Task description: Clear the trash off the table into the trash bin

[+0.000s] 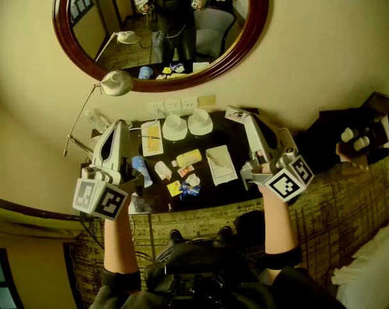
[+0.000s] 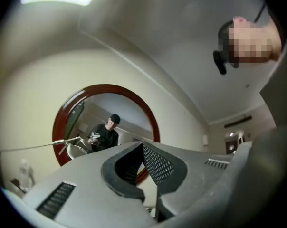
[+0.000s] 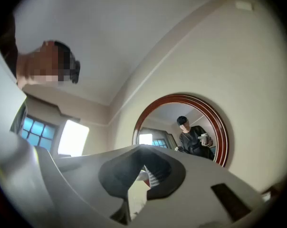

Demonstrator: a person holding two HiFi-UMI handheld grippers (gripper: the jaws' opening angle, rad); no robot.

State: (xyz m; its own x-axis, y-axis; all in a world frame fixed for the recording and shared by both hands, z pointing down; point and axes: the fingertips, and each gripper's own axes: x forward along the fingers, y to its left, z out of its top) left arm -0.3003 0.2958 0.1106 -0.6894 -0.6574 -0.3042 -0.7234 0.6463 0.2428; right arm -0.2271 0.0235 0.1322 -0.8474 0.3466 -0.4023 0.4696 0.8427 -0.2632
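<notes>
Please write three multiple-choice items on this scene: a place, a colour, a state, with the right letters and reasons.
1. The desk lamp stands: A at the table's left side; B at its right side; C on the floor.
2. The mirror frame is: A white; B reddish-brown; C green.
3. The left tool and right tool are: A open; B shut on a spoon; C shut, empty.
1 A: it rises at the left edge. 2 B: dark red wood. 3 C: jaws meet, nothing between.
</notes>
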